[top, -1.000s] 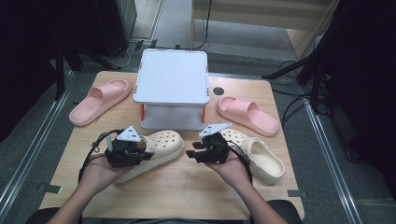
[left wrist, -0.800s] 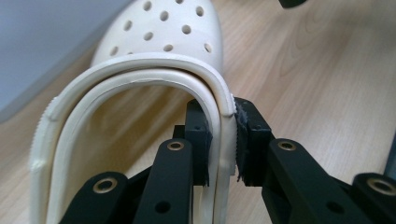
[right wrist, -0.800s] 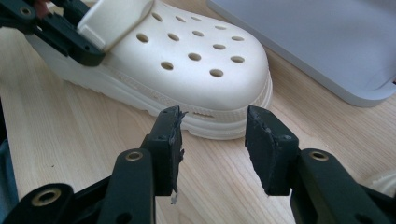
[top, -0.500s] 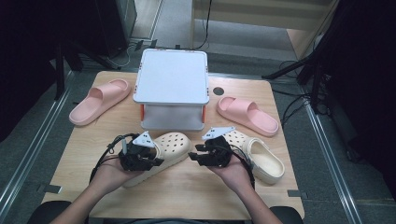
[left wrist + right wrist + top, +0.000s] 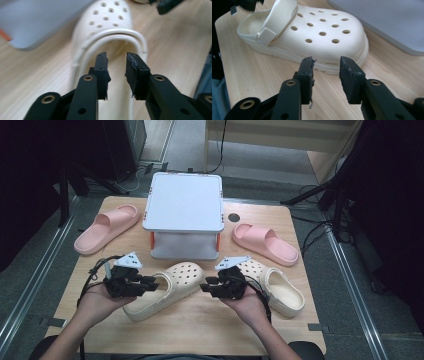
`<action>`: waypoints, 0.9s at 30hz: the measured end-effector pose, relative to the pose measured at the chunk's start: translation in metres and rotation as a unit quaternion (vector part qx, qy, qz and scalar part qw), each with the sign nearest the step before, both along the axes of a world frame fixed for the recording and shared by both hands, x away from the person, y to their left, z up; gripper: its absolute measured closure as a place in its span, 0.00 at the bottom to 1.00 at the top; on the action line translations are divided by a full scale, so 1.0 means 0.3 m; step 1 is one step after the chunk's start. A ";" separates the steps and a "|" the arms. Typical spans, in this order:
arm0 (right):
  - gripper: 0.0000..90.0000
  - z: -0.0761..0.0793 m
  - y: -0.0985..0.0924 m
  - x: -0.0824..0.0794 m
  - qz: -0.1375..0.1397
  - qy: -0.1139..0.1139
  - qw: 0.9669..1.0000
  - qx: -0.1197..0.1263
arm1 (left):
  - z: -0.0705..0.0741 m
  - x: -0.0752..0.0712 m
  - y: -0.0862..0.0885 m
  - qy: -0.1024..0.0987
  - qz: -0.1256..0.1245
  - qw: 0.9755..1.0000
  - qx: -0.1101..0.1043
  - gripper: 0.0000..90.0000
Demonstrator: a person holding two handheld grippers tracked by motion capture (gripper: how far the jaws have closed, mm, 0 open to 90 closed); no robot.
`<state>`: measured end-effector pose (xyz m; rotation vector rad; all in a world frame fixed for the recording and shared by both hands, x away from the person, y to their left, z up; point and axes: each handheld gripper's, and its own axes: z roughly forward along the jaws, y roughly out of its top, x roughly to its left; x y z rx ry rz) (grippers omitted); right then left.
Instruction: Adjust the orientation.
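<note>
Now my left tongs [image 5: 150,282] have slid toward the clog's [image 5: 167,287] heel, empty and slightly narrower; my right tongs [image 5: 207,285], closing partway, gape empty beside its toe, so it's ungripped

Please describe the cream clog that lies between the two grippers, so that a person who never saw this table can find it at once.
Start from the white box at the table's far middle. Just in front of it lies the cream clog, its holed toe toward the box and its heel toward the left gripper. Unlike the second cream clog to its right, it lies between both grippers; the slides are pink.
</note>
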<state>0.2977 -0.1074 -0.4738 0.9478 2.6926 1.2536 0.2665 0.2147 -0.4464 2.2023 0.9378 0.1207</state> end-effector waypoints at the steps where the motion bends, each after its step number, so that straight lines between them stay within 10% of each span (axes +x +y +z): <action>1: 0.80 -0.001 0.006 -0.001 0.000 0.007 1.000 0.008 | -0.003 0.012 0.018 0.006 0.010 1.000 -0.007 0.84; 27: 0.97 -0.079 0.102 0.027 -0.004 0.005 0.999 -0.032 | -0.120 0.139 0.065 0.028 0.027 0.999 0.021 0.98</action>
